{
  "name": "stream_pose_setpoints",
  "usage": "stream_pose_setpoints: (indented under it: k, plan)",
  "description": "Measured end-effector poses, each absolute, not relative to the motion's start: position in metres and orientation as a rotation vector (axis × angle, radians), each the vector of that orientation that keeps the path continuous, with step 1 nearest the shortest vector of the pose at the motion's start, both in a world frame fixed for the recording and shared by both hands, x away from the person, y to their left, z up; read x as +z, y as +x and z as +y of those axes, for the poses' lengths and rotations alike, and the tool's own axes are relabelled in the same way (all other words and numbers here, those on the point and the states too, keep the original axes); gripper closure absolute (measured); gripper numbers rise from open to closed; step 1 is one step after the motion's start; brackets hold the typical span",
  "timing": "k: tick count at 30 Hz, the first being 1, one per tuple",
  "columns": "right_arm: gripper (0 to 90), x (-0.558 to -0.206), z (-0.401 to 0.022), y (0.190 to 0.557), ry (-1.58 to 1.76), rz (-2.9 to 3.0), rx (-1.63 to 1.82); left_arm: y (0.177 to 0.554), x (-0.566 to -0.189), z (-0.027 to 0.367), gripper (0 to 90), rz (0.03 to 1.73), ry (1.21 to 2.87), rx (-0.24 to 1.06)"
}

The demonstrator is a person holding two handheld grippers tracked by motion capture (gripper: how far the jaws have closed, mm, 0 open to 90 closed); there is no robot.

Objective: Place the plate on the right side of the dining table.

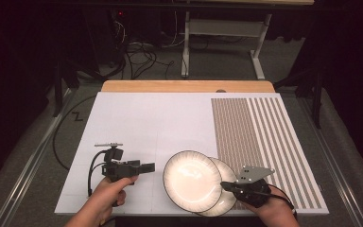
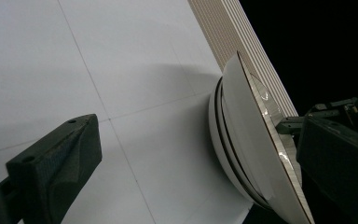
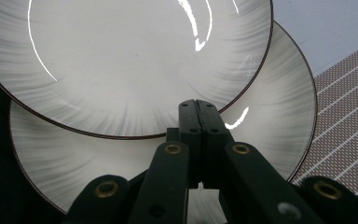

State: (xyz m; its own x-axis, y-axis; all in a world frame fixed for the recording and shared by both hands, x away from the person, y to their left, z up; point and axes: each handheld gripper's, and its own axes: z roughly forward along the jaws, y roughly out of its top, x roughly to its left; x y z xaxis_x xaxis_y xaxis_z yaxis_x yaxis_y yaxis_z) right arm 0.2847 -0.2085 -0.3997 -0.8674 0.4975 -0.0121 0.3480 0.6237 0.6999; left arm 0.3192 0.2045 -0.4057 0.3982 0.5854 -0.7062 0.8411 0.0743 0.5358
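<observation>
White dark-rimmed upper plate (image 1: pixel 191 180) overlapping lower plate (image 1: pixel 227 201), both faintly streaked

No legible text or labels.

Dark rm, grey floor (image 1: pixel 38 142) w/ cables (image 1: pixel 139 54).

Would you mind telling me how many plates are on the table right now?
2, possibly more hidden beneath. The upper plate sits near the table's front edge, overlapping the lower plate just right of it, where the right gripper is.
</observation>
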Motion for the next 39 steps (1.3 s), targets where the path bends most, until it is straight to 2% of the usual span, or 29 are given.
stream_pose_setpoints:
  k: [10,31,36,39]
  plan:
    - [90.0,-0.4,-0.208,0.285,0.695,2.642,1.074,0.322,-0.407,0.193,0.8,1.327,1.627,-0.435]
    - [90.0,-0.4,-0.208,0.285,0.694,2.643,1.073,0.323,-0.41,0.165,4.5,1.34,1.663,-0.571]
    - [90.0,-0.4,-0.208,0.285,0.694,2.642,1.073,0.323,-0.412,0.159,7.2,1.346,1.657,-0.603]
    - [90.0,-0.4,-0.209,0.285,0.69,2.643,1.07,0.323,-0.412,0.155,14.8,1.361,1.657,-0.619]
